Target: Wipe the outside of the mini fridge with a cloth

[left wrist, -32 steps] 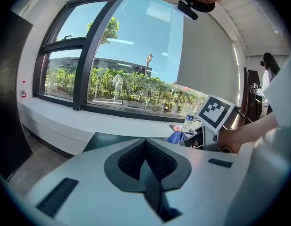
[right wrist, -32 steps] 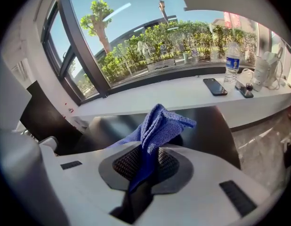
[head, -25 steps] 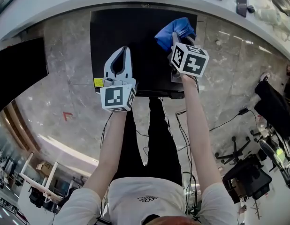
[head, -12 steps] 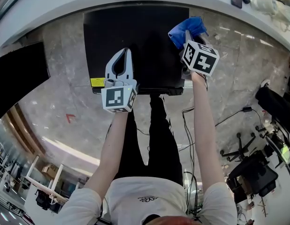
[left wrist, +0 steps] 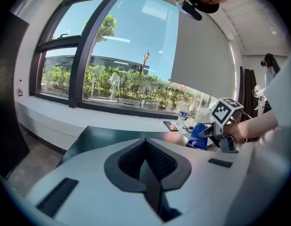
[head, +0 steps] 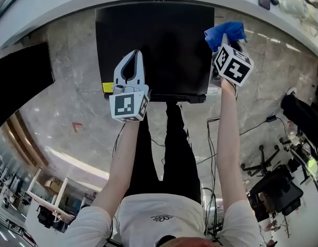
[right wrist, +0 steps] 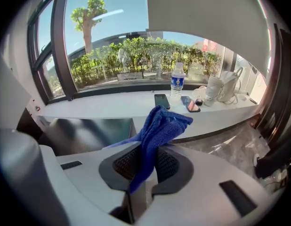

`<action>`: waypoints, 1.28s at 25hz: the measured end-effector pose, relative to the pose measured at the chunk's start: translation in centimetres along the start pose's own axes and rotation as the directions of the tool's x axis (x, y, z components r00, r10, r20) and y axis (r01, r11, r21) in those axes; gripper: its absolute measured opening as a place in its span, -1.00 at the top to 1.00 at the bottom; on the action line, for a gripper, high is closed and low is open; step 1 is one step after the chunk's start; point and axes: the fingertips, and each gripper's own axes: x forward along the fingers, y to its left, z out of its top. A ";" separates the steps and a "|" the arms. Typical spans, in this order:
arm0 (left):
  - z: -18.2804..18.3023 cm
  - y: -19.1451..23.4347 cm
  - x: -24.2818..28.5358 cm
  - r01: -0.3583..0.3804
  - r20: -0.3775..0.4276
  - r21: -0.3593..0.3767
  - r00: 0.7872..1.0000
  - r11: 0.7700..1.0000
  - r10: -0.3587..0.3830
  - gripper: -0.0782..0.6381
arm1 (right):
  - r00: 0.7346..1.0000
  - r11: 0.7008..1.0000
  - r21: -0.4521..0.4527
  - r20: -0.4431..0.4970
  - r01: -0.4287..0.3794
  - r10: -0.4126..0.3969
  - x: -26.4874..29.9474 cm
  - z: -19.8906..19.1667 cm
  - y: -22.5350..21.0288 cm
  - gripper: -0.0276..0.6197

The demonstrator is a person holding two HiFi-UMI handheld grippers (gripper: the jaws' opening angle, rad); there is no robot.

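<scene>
A: Logging the right tongs (right wrist: 146, 173) clamped on a blue cloth (right wrist: 159, 126), with a bunched fold standing up past the tips. Agreed?

B: Agreed. Placing that cloth at the far right corner of the mini fridge (head: 154, 45) top, mostly out over the right edge, above the strip of floor (head: 66, 71) beside the window bench (right wrist: 112, 109). Cannot confirm contact with the black top from the head view.

A: Marking the left tongs (left wrist: 148, 161) as closed on nothing, hovering over the near left part of the top, well apart from the cloth.

B: Progress?

A: Hard to score. Seeing no streaks, damp trails or dust lines on the top, so no proof of wiped parts. Judging from the cloth at the edge: probably ending a pass across the top, or turning to the right side wall.

B: Listing as left to do, then: right side, left side, front, all clear of the cloth here. Rating as early to middle, with low confidence.
</scene>
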 end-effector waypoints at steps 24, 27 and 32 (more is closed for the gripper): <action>0.0 17.3 -5.8 -0.218 0.022 -0.092 0.975 0.972 0.221 0.77 | 0.796 0.794 -0.122 0.045 -0.595 0.604 -9.7 1.9 37.1 0.69; -0.8 19.0 -6.8 -0.247 0.010 -0.108 0.968 0.963 0.249 0.77 | 0.767 0.763 -0.093 -0.004 -0.640 0.642 -9.4 0.0 40.7 0.69; -1.5 21.1 -7.9 -0.286 -0.002 -0.142 0.957 0.948 0.289 0.77 | 0.735 0.734 -0.049 -0.092 -0.678 0.672 -8.4 -3.3 44.5 0.69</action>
